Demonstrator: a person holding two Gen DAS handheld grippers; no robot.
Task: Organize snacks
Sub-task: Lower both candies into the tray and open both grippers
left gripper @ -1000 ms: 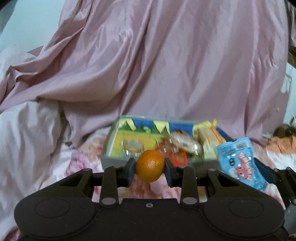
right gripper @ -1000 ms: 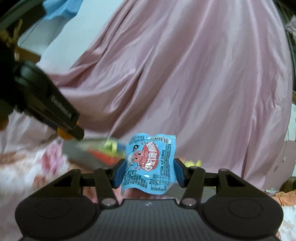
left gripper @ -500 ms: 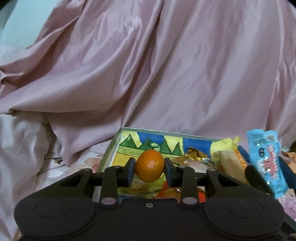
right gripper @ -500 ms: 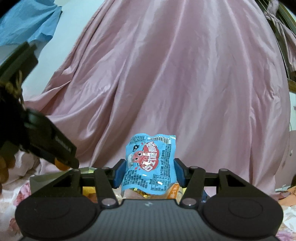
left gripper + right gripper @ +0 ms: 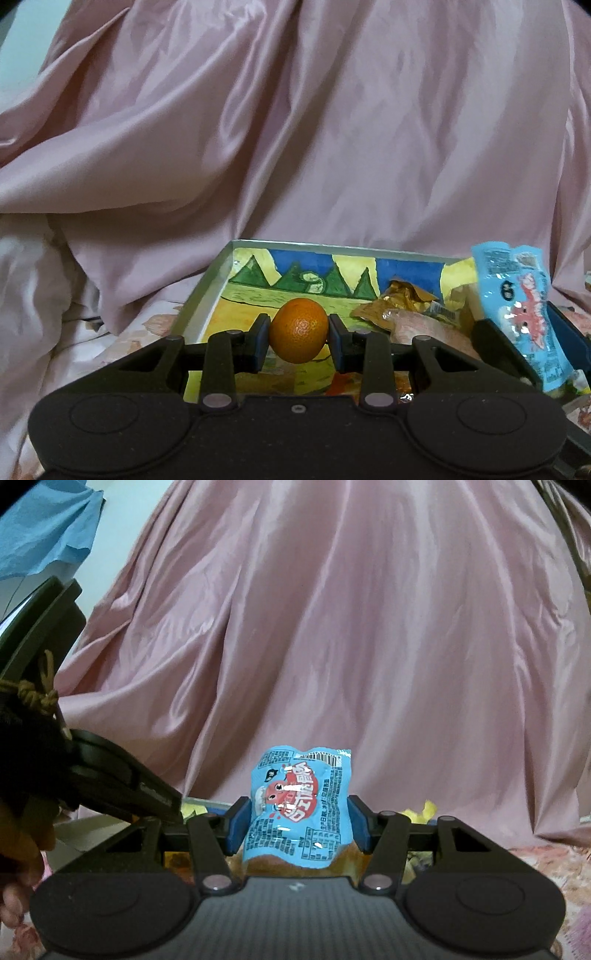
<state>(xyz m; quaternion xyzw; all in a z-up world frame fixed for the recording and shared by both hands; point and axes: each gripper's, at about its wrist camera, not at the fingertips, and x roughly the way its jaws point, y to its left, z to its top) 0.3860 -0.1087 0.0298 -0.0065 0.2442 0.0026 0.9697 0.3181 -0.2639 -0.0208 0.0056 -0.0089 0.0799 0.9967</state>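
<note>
Between the left gripper [image 5: 298, 338] pads sits an orange [image 5: 298, 335].

Location: a home bedroom. I am working over a bed [image 5: 122, 332] covered with a floral-print sheet. A large pink satin drape [image 5: 314, 129] hangs in folds behind it, with pale rumpled bedding [image 5: 29, 295] at the left. A printed snack tray [image 5: 207, 295] rests directly on the bed. A blue cloth [image 5: 40, 535] hangs against a pale wall [image 5: 122, 528].
</note>
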